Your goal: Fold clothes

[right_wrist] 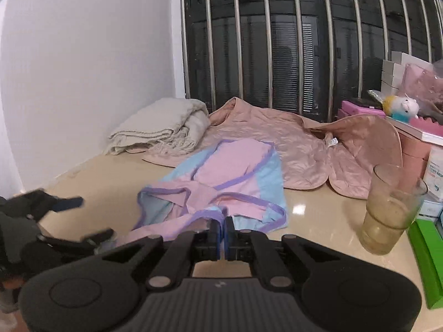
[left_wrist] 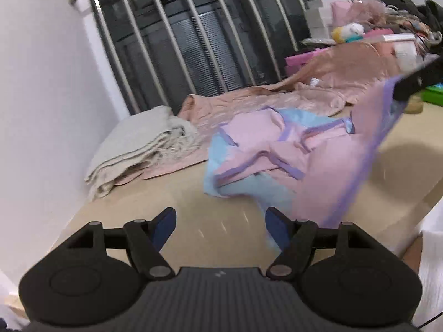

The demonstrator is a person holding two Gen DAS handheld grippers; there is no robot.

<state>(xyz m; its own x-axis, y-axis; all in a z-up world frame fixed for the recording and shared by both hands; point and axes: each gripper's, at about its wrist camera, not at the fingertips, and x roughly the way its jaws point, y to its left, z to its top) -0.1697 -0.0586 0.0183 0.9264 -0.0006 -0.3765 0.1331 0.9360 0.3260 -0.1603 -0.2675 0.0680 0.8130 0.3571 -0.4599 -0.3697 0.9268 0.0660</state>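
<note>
A pink and light-blue garment with purple trim (left_wrist: 277,149) lies crumpled on the beige table (left_wrist: 166,199); it also shows in the right wrist view (right_wrist: 229,171). My right gripper (right_wrist: 221,231) is shut on the garment's purple-trimmed near edge and lifts it; in the left wrist view it shows at the upper right (left_wrist: 412,83), with the cloth stretched up to it. My left gripper (left_wrist: 220,222) is open and empty, low over the table just left of the garment. It appears blurred at the left of the right wrist view (right_wrist: 80,218).
A folded beige blanket (right_wrist: 160,127) sits by the white wall. A satin pink garment (right_wrist: 290,144) is spread behind. A glass of yellowish liquid (right_wrist: 390,210) stands at the right, beside a green box (right_wrist: 429,257), pink boxes and a plush toy (right_wrist: 401,108). Metal window bars stand behind.
</note>
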